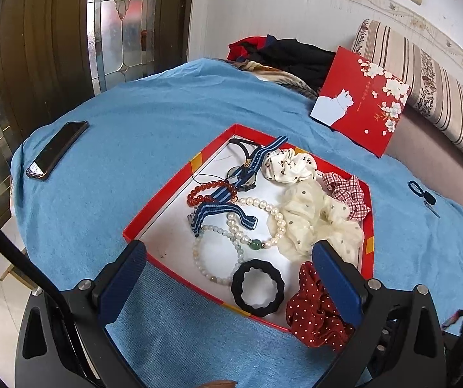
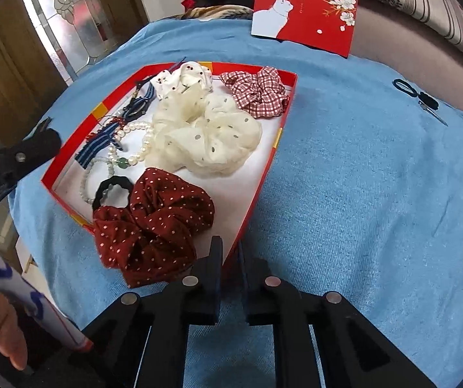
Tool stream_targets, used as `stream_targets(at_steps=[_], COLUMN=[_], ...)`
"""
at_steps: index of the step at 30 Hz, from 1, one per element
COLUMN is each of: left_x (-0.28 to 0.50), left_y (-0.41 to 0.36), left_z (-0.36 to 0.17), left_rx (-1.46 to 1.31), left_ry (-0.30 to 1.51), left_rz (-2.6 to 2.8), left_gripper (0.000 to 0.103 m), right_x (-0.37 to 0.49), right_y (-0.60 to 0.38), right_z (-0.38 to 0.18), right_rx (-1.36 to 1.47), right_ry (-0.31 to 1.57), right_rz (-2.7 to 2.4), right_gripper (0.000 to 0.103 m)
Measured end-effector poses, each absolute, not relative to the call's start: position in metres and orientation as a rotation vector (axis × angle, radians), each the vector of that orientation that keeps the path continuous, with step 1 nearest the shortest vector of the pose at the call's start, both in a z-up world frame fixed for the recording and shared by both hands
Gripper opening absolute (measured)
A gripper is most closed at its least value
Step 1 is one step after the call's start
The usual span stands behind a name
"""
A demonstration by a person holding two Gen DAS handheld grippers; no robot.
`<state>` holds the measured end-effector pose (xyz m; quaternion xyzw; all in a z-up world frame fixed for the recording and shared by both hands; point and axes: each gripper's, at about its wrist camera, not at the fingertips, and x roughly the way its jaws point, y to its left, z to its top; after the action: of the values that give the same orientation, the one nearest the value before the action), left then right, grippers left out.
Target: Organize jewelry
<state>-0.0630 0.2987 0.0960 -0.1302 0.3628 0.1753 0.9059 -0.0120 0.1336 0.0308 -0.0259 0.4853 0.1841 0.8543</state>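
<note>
Left gripper (image 1: 228, 258): jaws wide, nothing between them, poised over the near end of the box.
Right gripper (image 2: 230, 252): jaws narrow, straddling the near corner wall of the box (image 2: 257, 194); actual contact is hard to make out.
Box: red, white floor, center of both frames on the blue cloth (image 1: 141, 142).
Jewelry: left half of box; pearl strand (image 1: 273, 213), pale bead bracelet (image 1: 212, 258), red bead bracelet (image 1: 202, 194), striped strap (image 1: 218, 207), black ring (image 1: 257, 286).
Scrunchies: right half; dark red one (image 2: 154, 223) hangs over the near rim.
Open room: bare cloth at right and lower right of the right wrist frame.
Edges: phone (image 1: 57, 149) at left near the cloth edge.
Hidden: watch (image 1: 241, 176) partly under the strap.
Lid (image 1: 360, 100): upper right, propped up.
</note>
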Motion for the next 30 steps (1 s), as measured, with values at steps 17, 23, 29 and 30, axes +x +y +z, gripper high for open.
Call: stream_targets(at_steps=[17,23,29,30], left_x=[-0.073,-0.106,-0.122,-0.122], left_y=[0.24,0.214,0.2,0.198], left_z=[0.096,0.095,0.093,0.093], left_rx=[-0.172,-0.124,-0.151,-0.144], left_ry=[0.74,0.713,0.657,0.645], left_rz=[0.235,0.248,0.237,0.247], left_gripper=[0.102,0.102,0.102,0.102], right_x=[-0.095,-0.122,-0.13,-0.131], right_y=[0.044,0.032,0.028,0.026], right_z=[0.064,0.06,0.06,0.062], right_rx=[-0.124,-0.186,-0.167,-0.162], right_ry=[0.722,0.658,0.645,0.638], right_rz=[0.05,0.018,0.032,0.032], right_gripper=[0.059,0.063,0.064,0.064])
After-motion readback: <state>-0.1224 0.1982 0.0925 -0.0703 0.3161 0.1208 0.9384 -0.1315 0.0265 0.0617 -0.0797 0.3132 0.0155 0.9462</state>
